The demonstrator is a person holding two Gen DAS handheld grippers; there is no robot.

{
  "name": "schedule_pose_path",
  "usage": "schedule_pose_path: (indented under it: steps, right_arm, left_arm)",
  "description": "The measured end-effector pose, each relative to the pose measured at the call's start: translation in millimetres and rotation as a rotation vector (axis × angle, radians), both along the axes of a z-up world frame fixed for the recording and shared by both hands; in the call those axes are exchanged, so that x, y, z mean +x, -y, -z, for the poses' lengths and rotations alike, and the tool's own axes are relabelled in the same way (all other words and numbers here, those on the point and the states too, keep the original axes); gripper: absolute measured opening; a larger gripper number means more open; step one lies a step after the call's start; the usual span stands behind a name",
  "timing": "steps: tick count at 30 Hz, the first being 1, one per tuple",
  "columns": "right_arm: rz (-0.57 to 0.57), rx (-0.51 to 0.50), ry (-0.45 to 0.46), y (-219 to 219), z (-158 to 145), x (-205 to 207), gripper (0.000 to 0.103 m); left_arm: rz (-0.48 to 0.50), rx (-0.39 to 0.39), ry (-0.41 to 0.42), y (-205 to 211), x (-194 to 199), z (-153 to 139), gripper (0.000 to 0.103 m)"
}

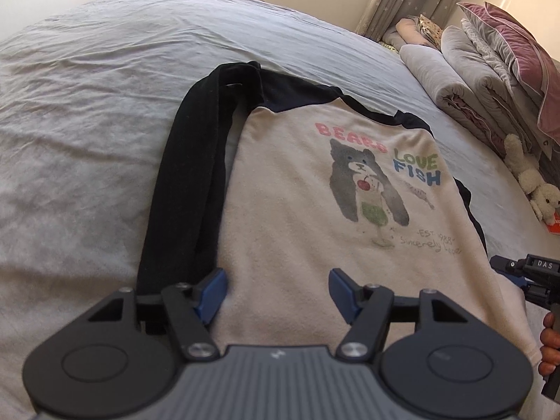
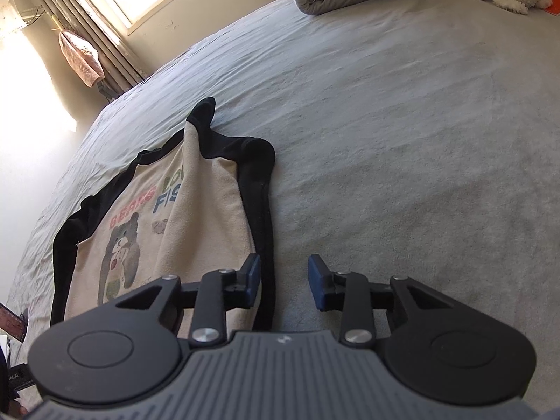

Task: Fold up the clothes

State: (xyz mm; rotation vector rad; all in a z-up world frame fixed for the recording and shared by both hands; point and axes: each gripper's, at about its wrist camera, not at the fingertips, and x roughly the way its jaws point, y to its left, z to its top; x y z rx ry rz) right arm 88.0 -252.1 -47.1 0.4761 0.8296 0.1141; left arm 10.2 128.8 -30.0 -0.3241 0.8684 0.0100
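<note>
Cream shirt (image 1: 297, 210) with black sleeves lies flat, print up, mid-bed (image 1: 87, 105), sleeves folded alongside. Step in hand: reaching for the near hem. My left jaws (image 1: 276, 288) gape wide over the hem, empty. My right jaws (image 2: 284, 281) stand part-open beside the black sleeve (image 2: 264, 217), gripping nothing. Next, I judge: pinch both hem corners, lift toward collar.

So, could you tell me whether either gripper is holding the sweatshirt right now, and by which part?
Nothing is held. The left gripper stands open over the sweatshirt near its hem, and the right gripper stands open beside the black sleeve.
</note>
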Motion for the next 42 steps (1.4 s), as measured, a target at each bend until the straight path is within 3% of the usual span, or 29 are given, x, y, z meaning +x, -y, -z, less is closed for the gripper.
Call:
schedule_pose_path:
  steps: [2, 5, 7, 10, 13, 17, 20, 21, 25, 29, 35, 36, 38, 39, 40, 42]
  right_arm:
    - [-0.012, 0.002, 0.011, -4.2, 1.4, 3.6, 0.034]
    - [-0.037, -0.029, 0.020, -14.1, 2.5, 9.1, 0.013]
    - [-0.033, -0.076, 0.033, -19.1, -1.3, 11.1, 0.006]
    - [0.017, -0.189, 0.088, -18.8, -15.9, 11.5, 0.003]
    - [0.070, -0.240, 0.146, -5.6, -29.2, 10.3, 0.003]
    - [0.138, -0.237, 0.181, 16.6, -37.3, 6.8, 0.003]
    - [0.100, -0.147, 0.140, 23.6, -31.0, 8.8, 0.005]
    - [0.084, -0.113, 0.125, 25.3, -28.4, 9.5, 0.011]
    - [0.034, -0.091, 0.075, 12.9, -19.0, 14.2, 0.016]
    - [-0.034, -0.062, 0.041, -0.3, -10.9, 17.2, 0.031]
    - [-0.100, -0.123, 0.048, -23.9, 1.4, 21.3, 0.031]
    - [-0.104, -0.134, 0.054, -25.9, 2.6, 22.1, 0.028]
    - [-0.116, -0.135, 0.065, -28.9, 5.0, 21.9, 0.018]
    - [-0.120, -0.138, 0.071, -30.5, 5.5, 21.5, 0.016]
    - [-0.120, -0.154, 0.080, -31.8, 4.9, 21.0, 0.015]
    - [-0.115, -0.177, 0.102, -31.7, 1.4, 20.2, 0.011]
  left_arm:
    - [0.001, 0.005, 0.003, -0.3, 0.8, 1.1, 0.064]
    - [0.000, 0.013, 0.005, -0.8, 3.0, 1.0, 0.062]
    - [0.004, 0.015, 0.007, -1.8, 5.6, 0.3, 0.062]
    - [0.011, 0.024, 0.008, -5.5, 10.6, -0.2, 0.062]
    - [0.004, 0.029, 0.006, -14.0, 16.5, -0.3, 0.062]
    - [-0.044, -0.004, 0.016, -33.7, 20.1, -3.9, 0.061]
    - [-0.091, -0.030, 0.046, -48.9, 18.0, -12.0, 0.061]
    - [-0.104, -0.023, 0.060, -52.2, 16.9, -14.8, 0.061]
    - [-0.150, 0.045, 0.106, -60.9, 16.1, -22.5, 0.061]
    - [-0.168, 0.051, 0.085, -67.7, 22.8, -16.0, 0.061]
    - [-0.164, 0.025, 0.022, -66.9, 34.1, 4.6, 0.059]
    - [-0.160, 0.046, 0.019, -63.8, 35.7, 6.8, 0.056]
    - [-0.150, 0.101, 0.020, -57.7, 38.3, 9.4, 0.037]
    - [-0.144, 0.127, 0.022, -55.8, 39.2, 9.9, 0.021]
    - [-0.141, 0.144, 0.027, -55.2, 40.0, 9.9, 0.014]
    - [-0.154, 0.163, 0.041, -57.5, 40.6, 8.6, 0.011]
